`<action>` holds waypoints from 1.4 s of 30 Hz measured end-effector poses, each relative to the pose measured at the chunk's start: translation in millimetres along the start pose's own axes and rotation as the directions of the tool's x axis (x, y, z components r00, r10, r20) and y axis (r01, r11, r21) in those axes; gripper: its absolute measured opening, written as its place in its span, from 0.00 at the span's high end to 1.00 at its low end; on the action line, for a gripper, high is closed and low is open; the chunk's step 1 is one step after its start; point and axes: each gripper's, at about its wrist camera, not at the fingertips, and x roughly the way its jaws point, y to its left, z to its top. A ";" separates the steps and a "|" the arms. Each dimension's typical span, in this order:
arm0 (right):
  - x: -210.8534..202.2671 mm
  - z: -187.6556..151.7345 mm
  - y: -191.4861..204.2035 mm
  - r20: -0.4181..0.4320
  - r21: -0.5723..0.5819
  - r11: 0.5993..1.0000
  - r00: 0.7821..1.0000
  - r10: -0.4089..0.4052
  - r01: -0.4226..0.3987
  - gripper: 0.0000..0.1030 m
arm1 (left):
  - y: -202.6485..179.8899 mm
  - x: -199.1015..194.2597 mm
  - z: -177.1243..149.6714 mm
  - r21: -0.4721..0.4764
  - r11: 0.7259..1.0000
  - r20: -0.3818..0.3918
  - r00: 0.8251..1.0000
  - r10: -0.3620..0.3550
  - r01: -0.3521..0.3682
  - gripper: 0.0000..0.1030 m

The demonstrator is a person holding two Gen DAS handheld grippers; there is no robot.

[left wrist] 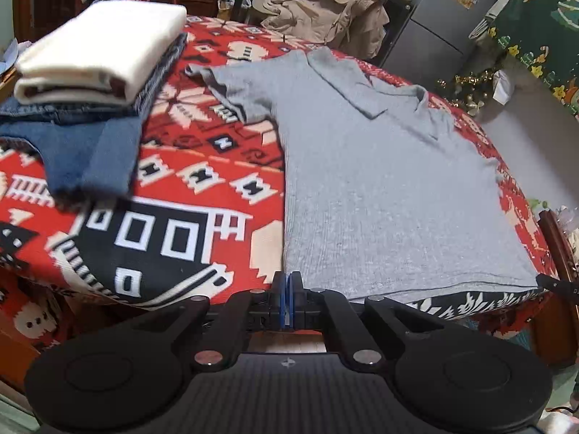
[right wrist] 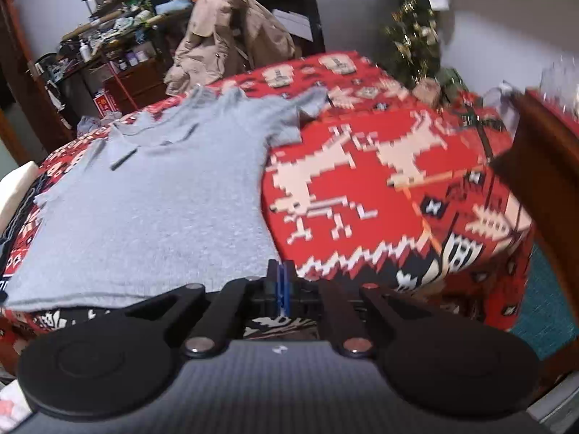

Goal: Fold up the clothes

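1. Left tool [left wrist: 288,282] nearest the lens, blue pads pressed together, closed on nothing; its tips sit at the near hem of the grey T-shirt [left wrist: 362,181], at the shirt's left corner. Cannot tell if they touch the cloth.
2. Right tool [right wrist: 281,271] also closed, pads together, nothing between them; tips at the shirt's near right corner by the hem [right wrist: 72,294]. This view is blurred.
3. Edges: the hem runs along the near edge of the desk [left wrist: 470,300], which is covered by a red patterned cloth [left wrist: 217,152]. The cloth hangs over the near side.
4. Open room: a wide bare strip of red cloth lies left of the shirt in the left wrist view, and a large bare area to its right in the right wrist view [right wrist: 380,181].
5. Shirt look: one grey short-sleeved T-shirt, spread flat, neck at the far end, both sleeves out, some loose folds near the collar [left wrist: 362,86], fine wrinkles over the body.
6. Far left: one stack of folded clothes, a cream piece [left wrist: 101,50] on top of blue denim [left wrist: 83,148]; well apart from the shirt.
7. Behind the desk: one beige jacket [left wrist: 325,3] draped on something, one grey fridge [left wrist: 441,11], one small decorated tree [right wrist: 416,32], cluttered shelves [right wrist: 108,29].
8. Count: two tools, one shirt laid out, one stack of two visible folded items.
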 end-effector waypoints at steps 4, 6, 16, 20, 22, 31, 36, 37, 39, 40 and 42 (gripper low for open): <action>8.7 -6.3 4.5 -0.018 -0.038 0.999 1.000 -0.003 0.002 0.98 | -9.3 1.7 -3.1 0.089 0.996 0.022 0.999 0.027 -0.029 0.92; 9.8 -7.0 7.3 -0.022 -0.059 0.998 1.000 -0.008 0.007 0.97 | -11.9 2.2 -3.0 0.119 0.992 0.022 0.999 0.032 -0.034 0.91; -4.0 -3.0 14.0 0.023 -0.169 0.984 0.998 -0.056 0.059 0.89 | -20.7 -17.2 -4.8 0.216 0.974 0.087 0.995 0.051 -0.068 0.67; -21.8 -0.4 37.9 0.055 -0.312 0.950 0.998 0.017 0.001 0.88 | -46.1 -24.9 -7.9 0.340 0.939 0.119 0.993 0.019 -0.058 0.68; -26.2 -0.8 56.1 0.049 -0.390 0.919 0.996 0.077 -0.052 0.87 | -62.7 -23.6 -9.1 0.396 0.918 0.123 0.992 -0.017 -0.033 0.68; -2.0 -31.3 138.8 -0.070 -0.650 0.721 0.964 0.256 -0.239 0.79 | -120.5 17.1 -15.1 0.529 0.836 0.018 0.983 -0.182 0.145 0.68; 15.8 -35.4 151.1 -0.100 -0.685 0.685 0.964 0.247 -0.247 0.80 | -136.4 30.9 -20.4 0.573 0.806 -0.001 0.984 -0.180 0.148 0.68; 18.4 -35.9 152.1 -0.106 -0.694 0.676 0.964 0.243 -0.247 0.80 | -137.7 32.7 -20.5 0.574 0.805 -0.003 0.984 -0.180 0.149 0.68; 21.9 -37.2 153.2 -0.116 -0.711 0.659 0.965 0.236 -0.246 0.80 | -139.6 35.1 -20.0 0.572 0.805 -0.011 0.983 -0.184 0.157 0.68; 22.5 -38.5 153.6 -0.118 -0.719 0.650 0.965 0.233 -0.245 0.80 | -140.6 36.2 -19.7 0.570 0.806 -0.015 0.982 -0.187 0.162 0.68; 24.4 -41.0 154.1 -0.122 -0.732 0.637 0.967 0.226 -0.241 0.83 | -140.8 37.1 -20.9 0.576 0.801 -0.021 0.982 -0.186 0.164 0.68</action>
